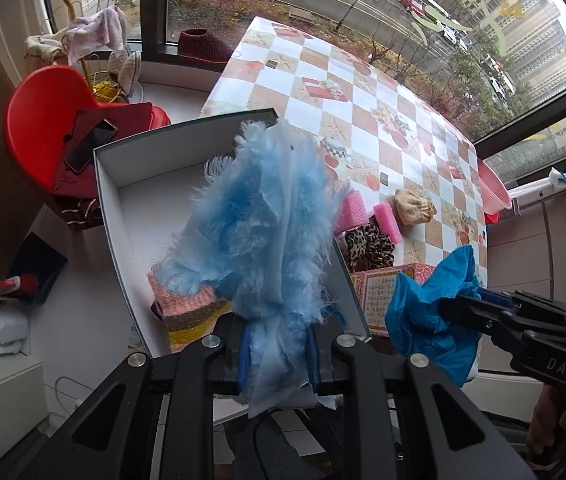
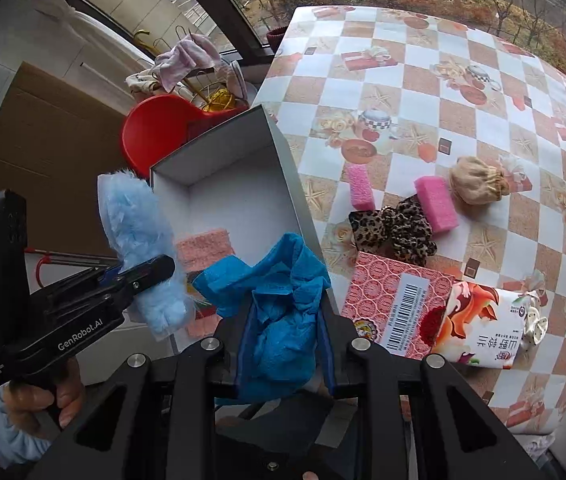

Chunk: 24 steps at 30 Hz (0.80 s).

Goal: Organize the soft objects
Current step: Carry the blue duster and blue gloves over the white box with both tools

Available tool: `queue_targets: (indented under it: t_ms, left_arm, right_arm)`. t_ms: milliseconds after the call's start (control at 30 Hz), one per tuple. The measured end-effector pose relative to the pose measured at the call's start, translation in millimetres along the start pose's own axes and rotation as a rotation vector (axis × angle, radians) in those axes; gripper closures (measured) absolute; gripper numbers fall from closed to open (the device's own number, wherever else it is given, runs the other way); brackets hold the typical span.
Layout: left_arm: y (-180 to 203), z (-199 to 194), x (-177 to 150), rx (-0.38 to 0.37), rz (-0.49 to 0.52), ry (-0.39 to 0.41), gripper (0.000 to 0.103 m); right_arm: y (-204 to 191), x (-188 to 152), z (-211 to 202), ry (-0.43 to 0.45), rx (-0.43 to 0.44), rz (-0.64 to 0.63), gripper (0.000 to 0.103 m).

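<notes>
My left gripper (image 1: 279,356) is shut on a fluffy light-blue duster (image 1: 259,224), which hangs over the open grey box (image 1: 107,184) with white inside. A pink and brown knitted cloth (image 1: 187,312) lies in the box. My right gripper (image 2: 285,344) is shut on a crumpled blue cloth (image 2: 279,304), held by the box's near right wall (image 2: 303,208). Each gripper shows in the other's view: the right one (image 1: 459,304) at lower right with the blue cloth (image 1: 427,308), the left one (image 2: 151,272) at lower left with the duster (image 2: 139,240).
On the checkered table (image 2: 423,92) lie two pink sponges (image 2: 437,204), a leopard-print scrunchie (image 2: 395,228), a beige pouch (image 2: 477,186), a pink patterned box (image 2: 391,300) and a tissue packet (image 2: 479,328). A red chair (image 1: 39,128) with a phone (image 1: 89,144) stands left of the box.
</notes>
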State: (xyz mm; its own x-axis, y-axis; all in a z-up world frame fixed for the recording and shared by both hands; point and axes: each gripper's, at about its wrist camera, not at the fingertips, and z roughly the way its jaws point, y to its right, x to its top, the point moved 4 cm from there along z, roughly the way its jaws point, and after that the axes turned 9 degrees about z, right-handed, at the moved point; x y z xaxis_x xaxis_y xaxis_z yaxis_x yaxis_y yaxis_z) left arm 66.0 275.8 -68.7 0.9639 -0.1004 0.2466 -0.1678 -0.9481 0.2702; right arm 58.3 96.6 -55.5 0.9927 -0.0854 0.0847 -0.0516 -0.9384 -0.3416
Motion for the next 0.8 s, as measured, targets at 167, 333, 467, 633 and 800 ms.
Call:
queue_targets:
  t_ms: [167, 333, 467, 633, 800]
  left_arm:
    - [-21.2, 0.2, 9.0, 0.027, -0.05, 0.017, 0.079]
    - [-35.8, 4.2, 17.4, 0.073, -0.084, 0.031, 0.079]
    - [-47.9, 8.8, 23.9, 0.109, -0.108, 0.045, 0.079]
    - [-63.3, 16.1, 33.7, 0.137, -0.153, 0.054, 0.079]
    - [-70.2, 24.4, 42.2, 0.152, -0.168, 0.054, 0.079]
  right_arm:
    - [-23.1, 12.7, 14.3, -0.023, -0.002, -0.055, 0.074]
    - [-43.2, 24.5, 27.9, -0.039, -0.001, -0.099, 0.074]
    - [-55.9, 34.0, 37.4, -0.046, -0.004, -0.127, 0.074]
    - [-69.5, 49.1, 51.2, -0.053, -0.015, -0.156, 0.074]
    - [-79.2, 63.8, 63.5, -0.048, -0.035, -0.182, 0.074]
